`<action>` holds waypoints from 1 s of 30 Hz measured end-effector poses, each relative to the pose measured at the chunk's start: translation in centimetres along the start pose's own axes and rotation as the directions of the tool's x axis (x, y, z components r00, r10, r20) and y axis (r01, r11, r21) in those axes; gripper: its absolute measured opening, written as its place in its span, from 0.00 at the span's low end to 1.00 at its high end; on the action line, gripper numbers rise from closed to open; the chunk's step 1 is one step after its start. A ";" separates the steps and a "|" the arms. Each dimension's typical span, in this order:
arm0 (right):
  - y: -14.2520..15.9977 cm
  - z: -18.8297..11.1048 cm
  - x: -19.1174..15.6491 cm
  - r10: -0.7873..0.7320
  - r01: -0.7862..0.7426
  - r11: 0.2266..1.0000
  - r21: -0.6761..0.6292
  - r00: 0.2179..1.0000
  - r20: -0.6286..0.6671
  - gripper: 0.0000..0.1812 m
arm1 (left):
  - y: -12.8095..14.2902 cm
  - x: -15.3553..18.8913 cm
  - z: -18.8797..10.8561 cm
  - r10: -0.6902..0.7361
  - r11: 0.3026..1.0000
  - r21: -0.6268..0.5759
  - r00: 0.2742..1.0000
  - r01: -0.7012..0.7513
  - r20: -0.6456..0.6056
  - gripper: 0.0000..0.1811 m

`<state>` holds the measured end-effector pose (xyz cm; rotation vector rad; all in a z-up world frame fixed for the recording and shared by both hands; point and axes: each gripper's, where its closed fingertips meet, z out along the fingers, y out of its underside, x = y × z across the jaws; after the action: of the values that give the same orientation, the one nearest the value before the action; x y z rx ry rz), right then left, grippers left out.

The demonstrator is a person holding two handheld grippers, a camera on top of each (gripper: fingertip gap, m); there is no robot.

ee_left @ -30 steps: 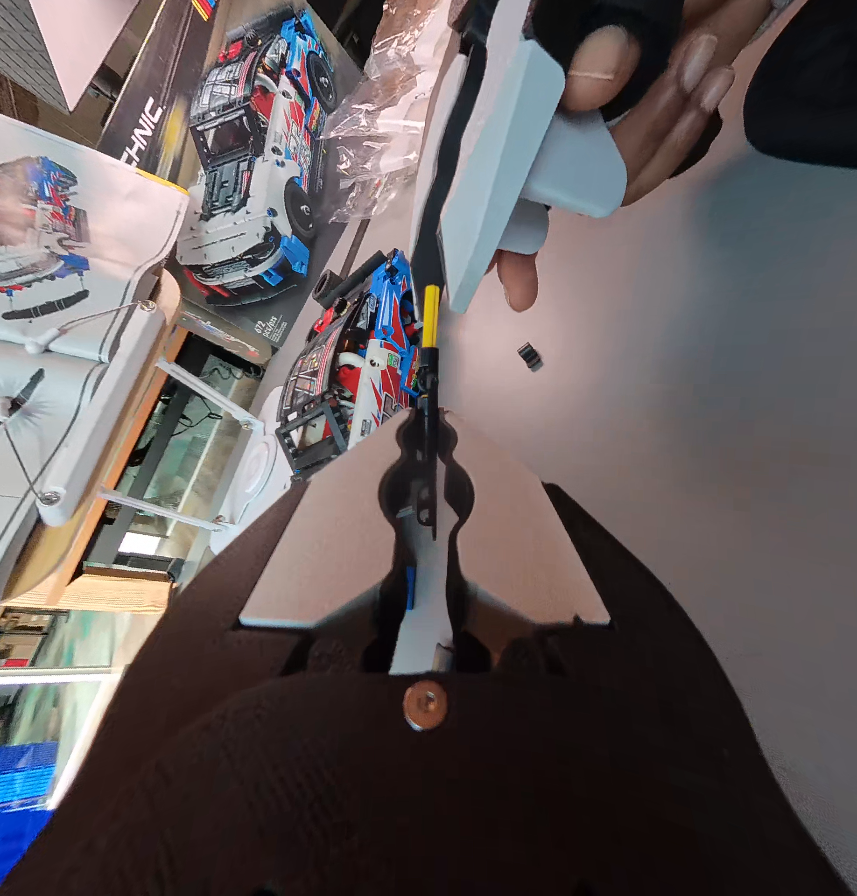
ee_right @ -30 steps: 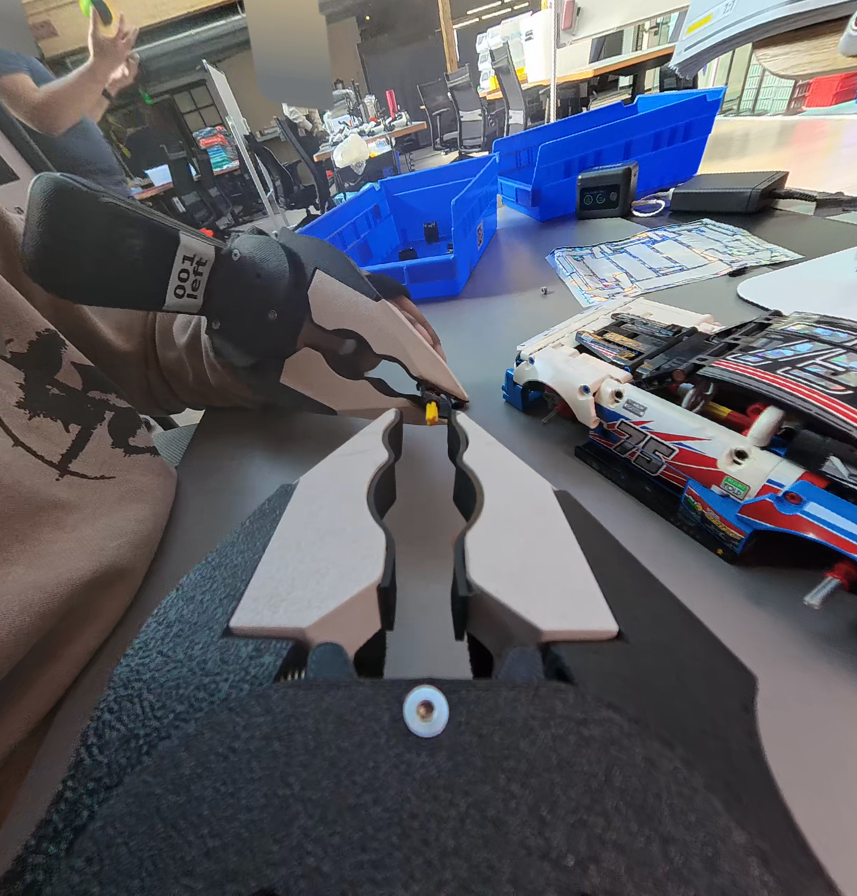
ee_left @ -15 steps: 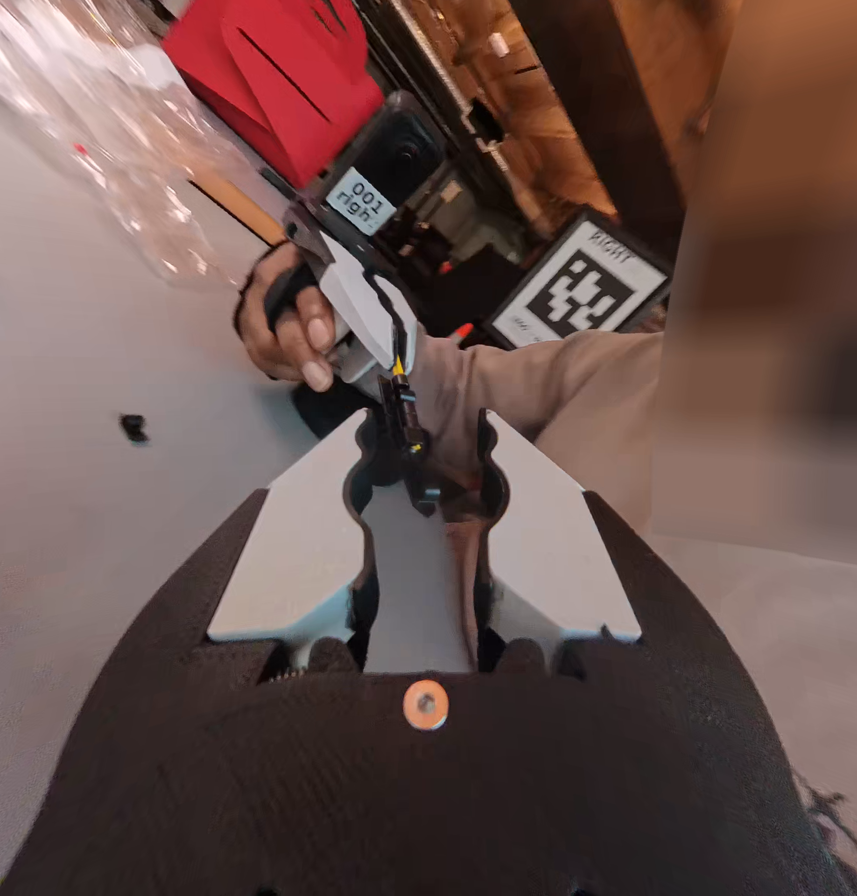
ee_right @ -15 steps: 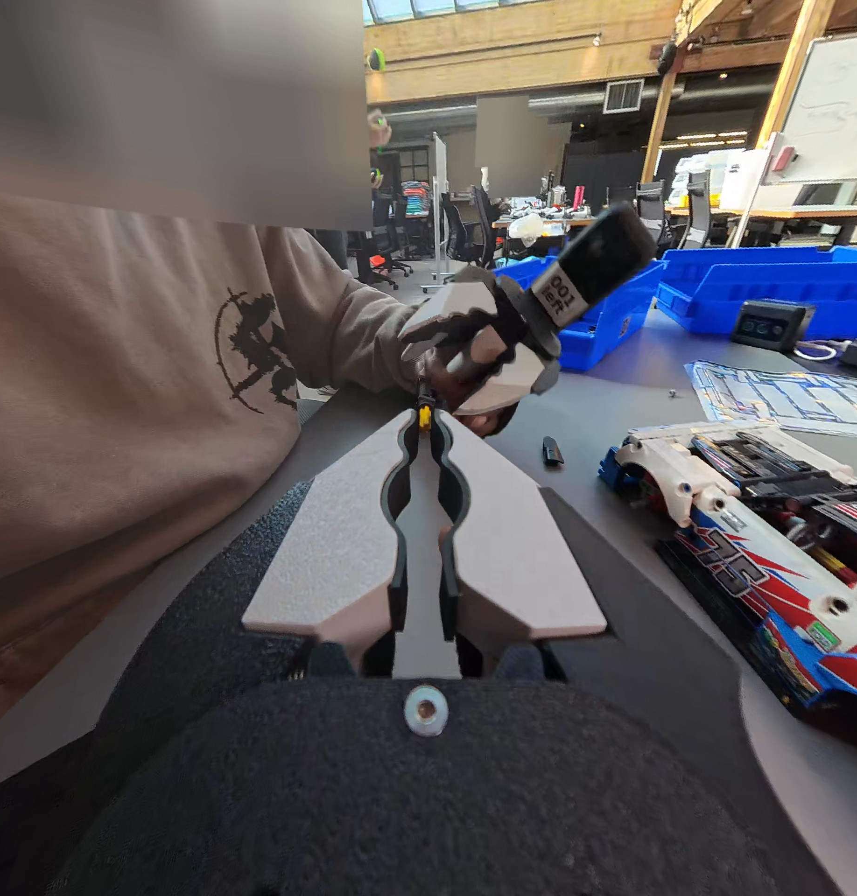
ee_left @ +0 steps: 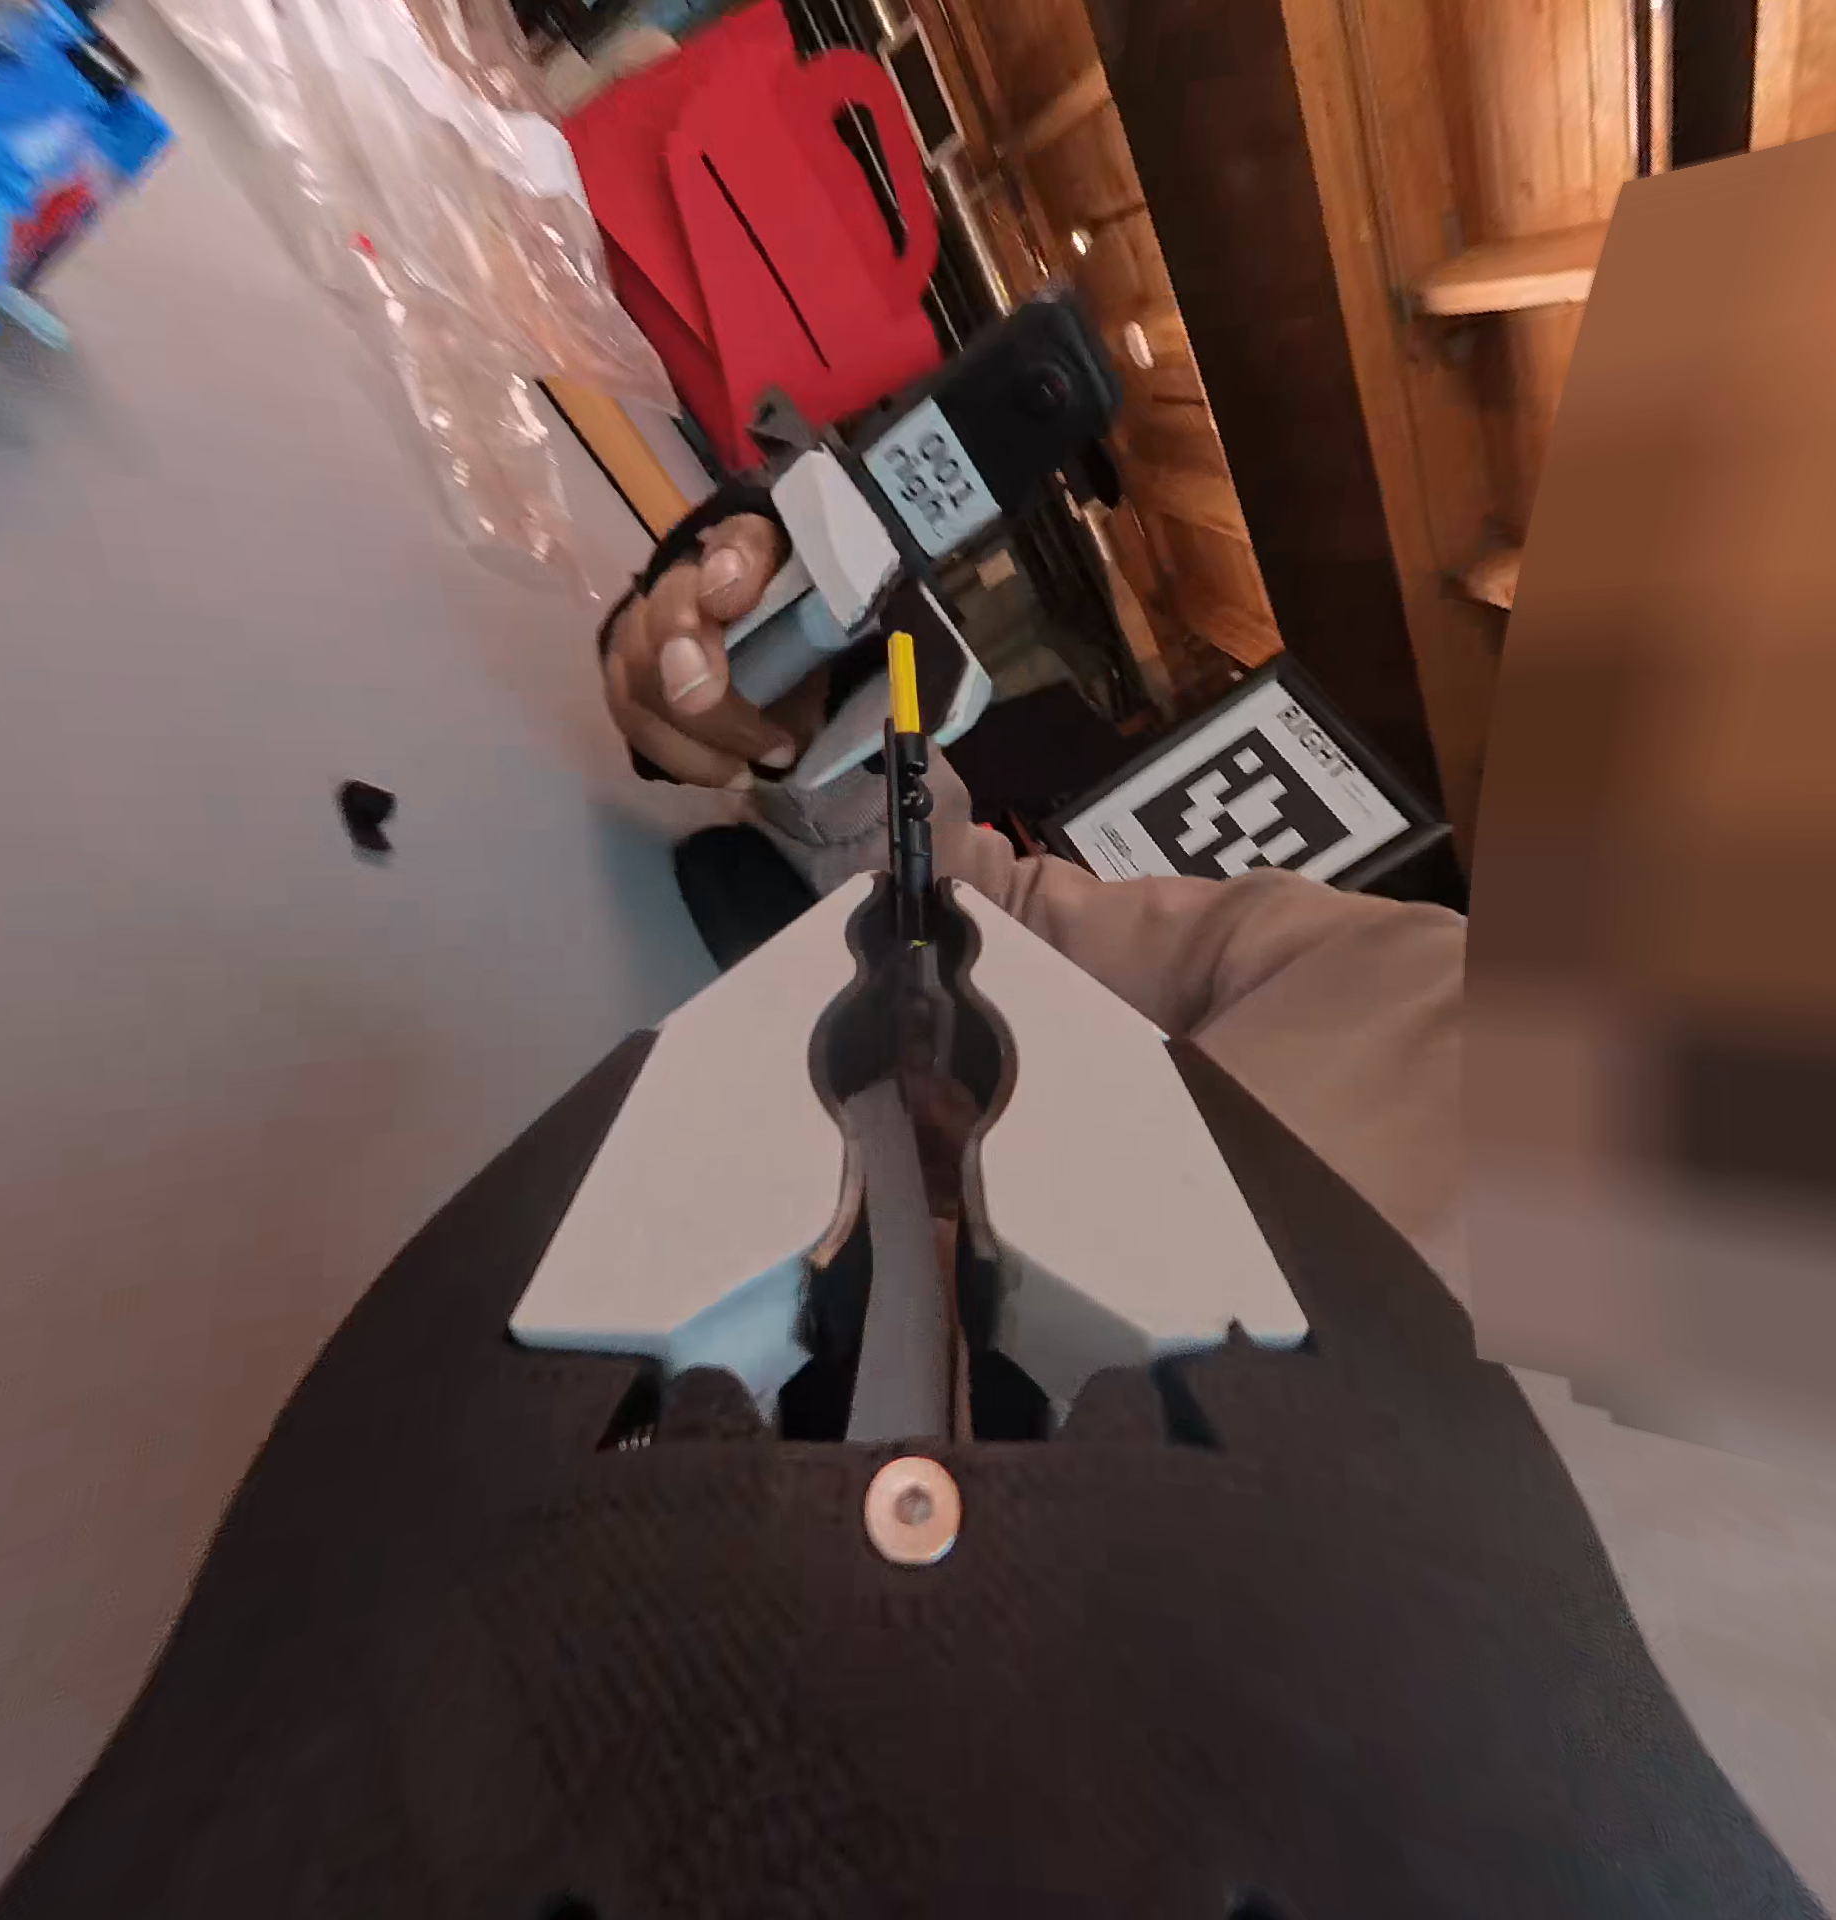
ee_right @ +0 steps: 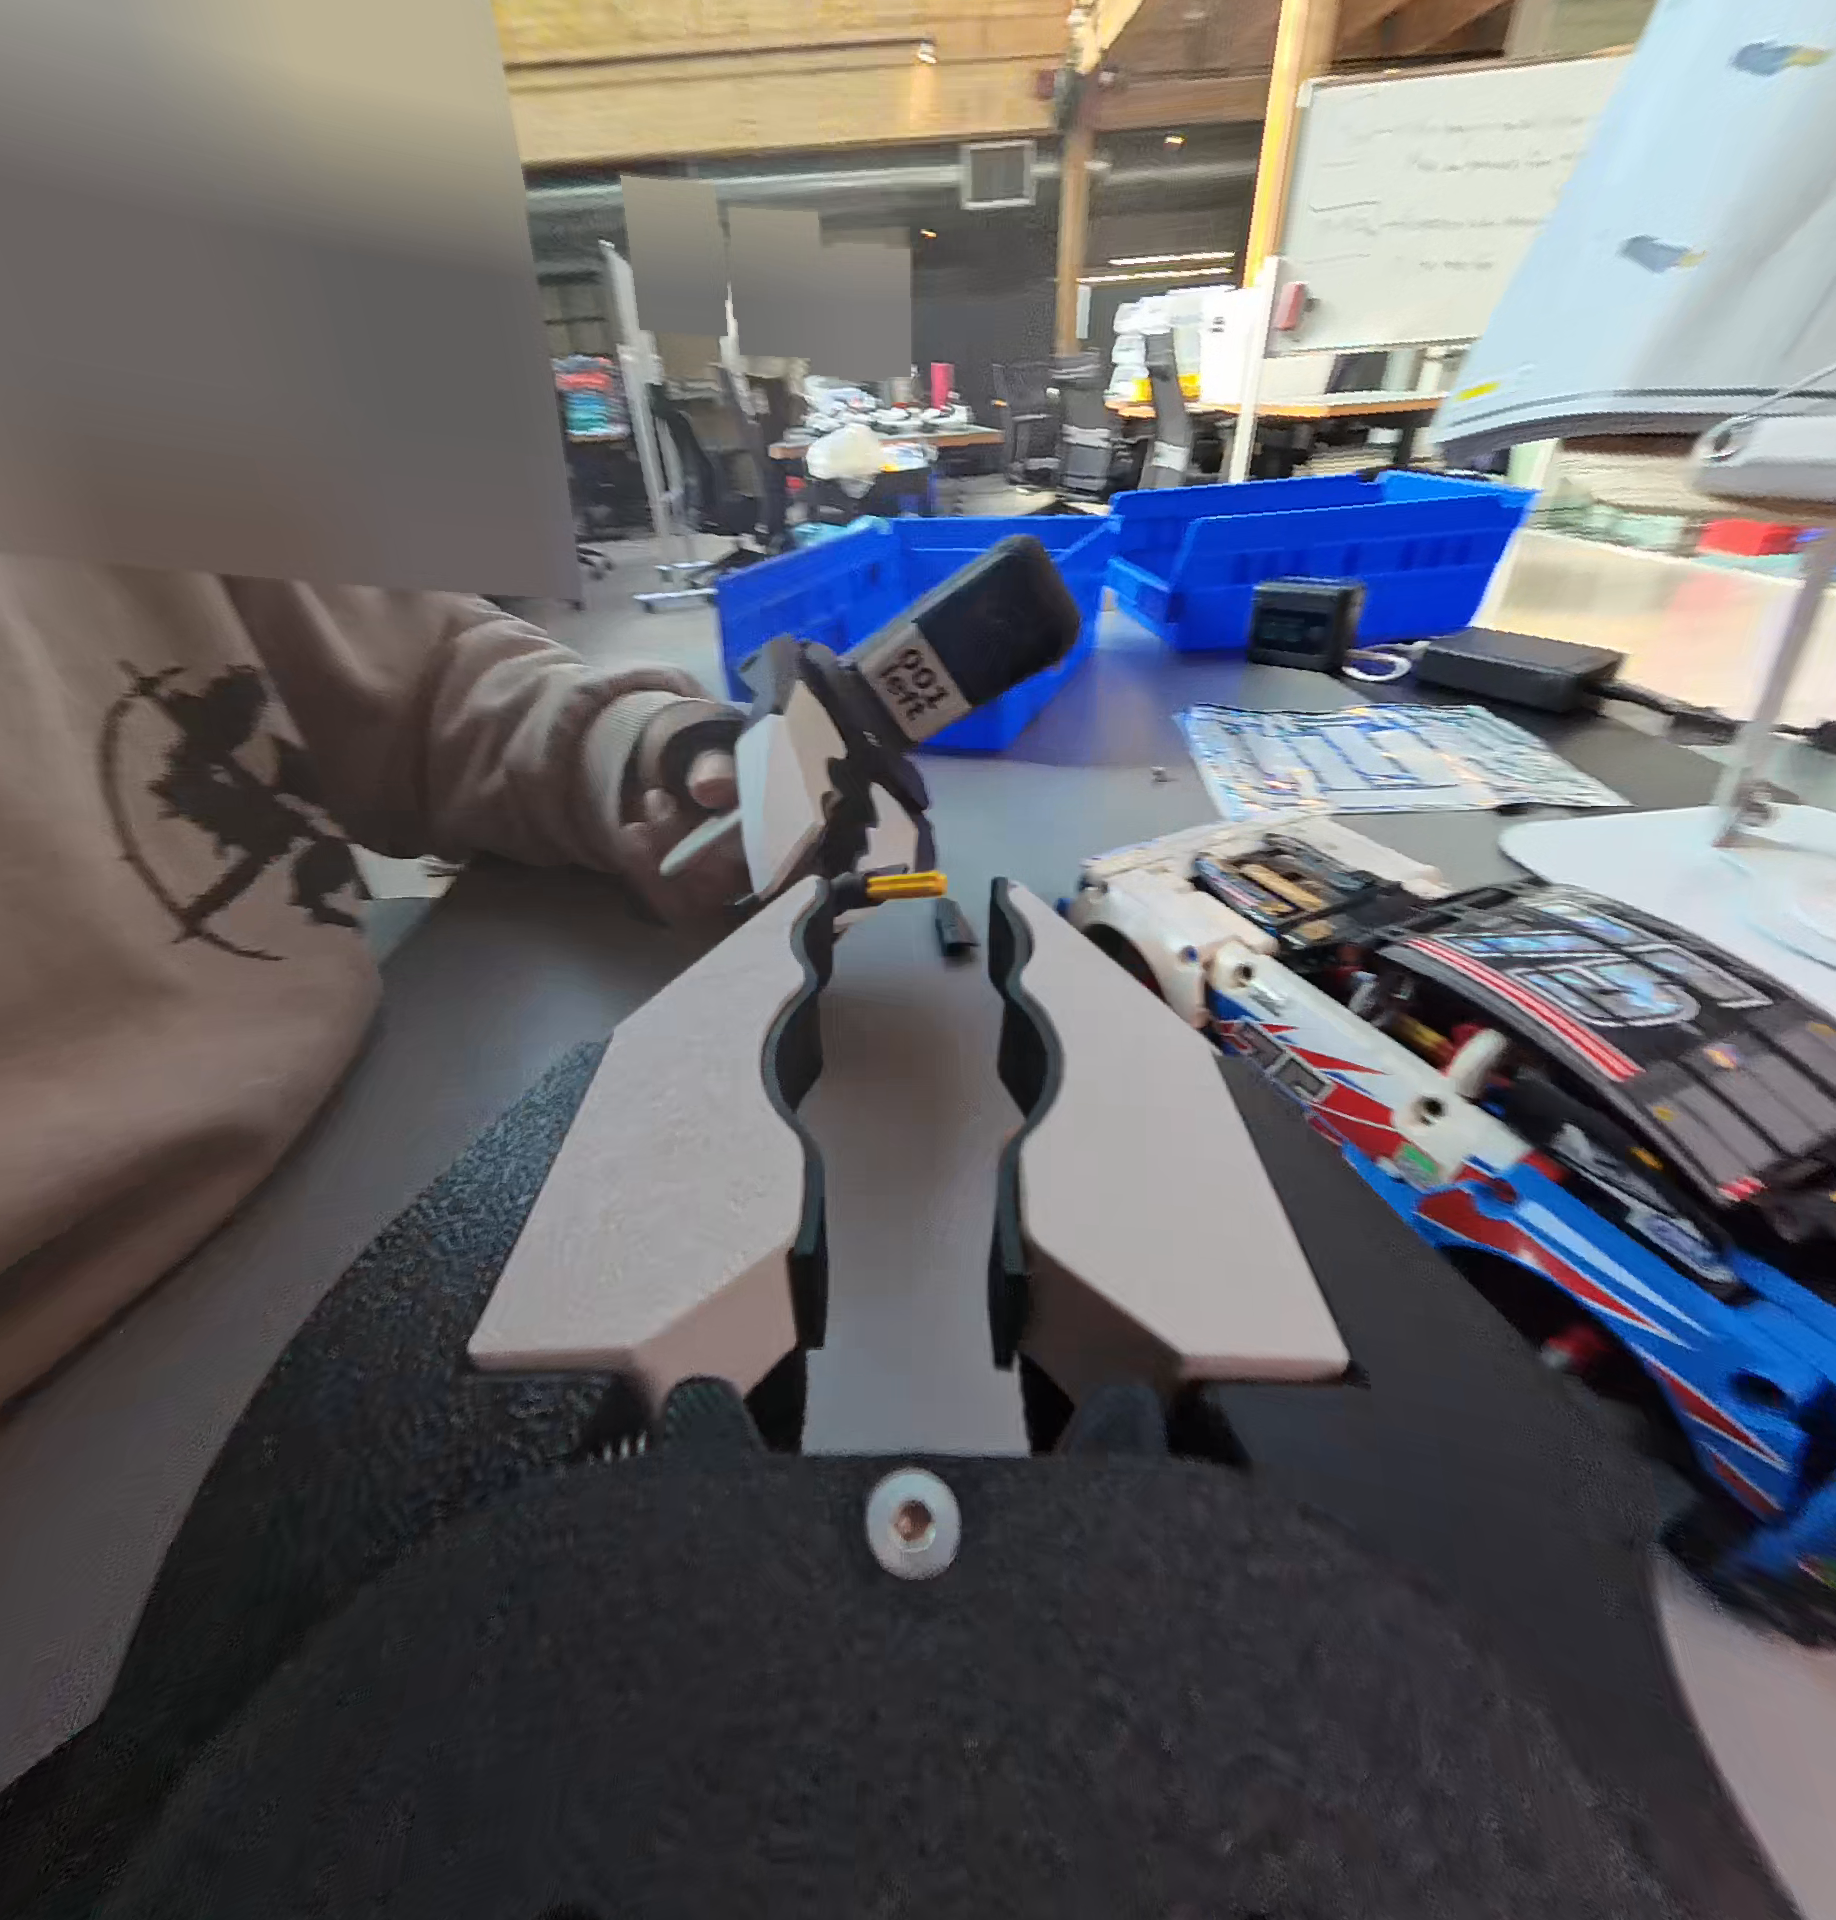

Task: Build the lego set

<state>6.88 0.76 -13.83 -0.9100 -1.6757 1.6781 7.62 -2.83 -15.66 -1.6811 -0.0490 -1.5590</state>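
Jaws of our left gripper pinch a thin black rod with a yellow tip, held off the table. Right gripper jaws gape wide, holding nothing — small black piece lies just beyond them, beside the lego race car.

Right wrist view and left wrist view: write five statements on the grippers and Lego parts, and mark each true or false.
1. The left gripper is shut on a black-and-yellow axle piece. True.
2. The right gripper holds that piece too. False: its jaws stand open and empty.
3. A small black part lies loose on the table. True.
4. The Lego car is held in the air. False: it rests on the table.
5. The blue bins stand behind the car. True.
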 end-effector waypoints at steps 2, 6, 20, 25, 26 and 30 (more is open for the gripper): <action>-0.2 0.4 1.3 -0.084 0.081 0.996 -0.025 0.986 -0.147 0.27 | -0.9 -1.1 -0.5 0.008 0.998 0.063 0.998 -0.012 0.066 0.03; 1.6 2.6 1.4 -0.286 0.221 0.945 -0.240 0.917 -0.279 0.52 | -2.1 -1.9 -0.9 -0.029 0.985 0.172 0.994 0.011 0.106 0.03; 3.5 5.1 0.9 -0.413 0.294 0.878 -0.379 0.865 -0.285 0.58 | -1.4 -2.2 -0.1 -0.103 0.979 0.184 0.990 0.084 0.093 0.03; 3.6 5.1 0.6 -0.437 0.323 0.868 -0.378 0.858 -0.269 0.57 | -1.1 -2.0 0.0 -0.112 0.982 0.160 0.990 0.098 0.082 0.02; 3.5 5.1 0.6 -0.447 0.333 0.864 -0.378 0.853 -0.271 0.57 | -1.1 -1.9 0.0 -0.114 0.982 0.157 0.991 0.101 0.076 0.02; 3.1 5.1 0.7 -0.479 0.361 0.852 -0.378 0.829 -0.289 0.58 | -1.2 -1.8 0.0 -0.114 0.981 0.165 0.991 0.100 0.073 0.02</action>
<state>2.60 -1.81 -17.11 -0.8472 -1.7338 0.8918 6.53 -1.17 -16.51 -1.6366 -0.3053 -1.5204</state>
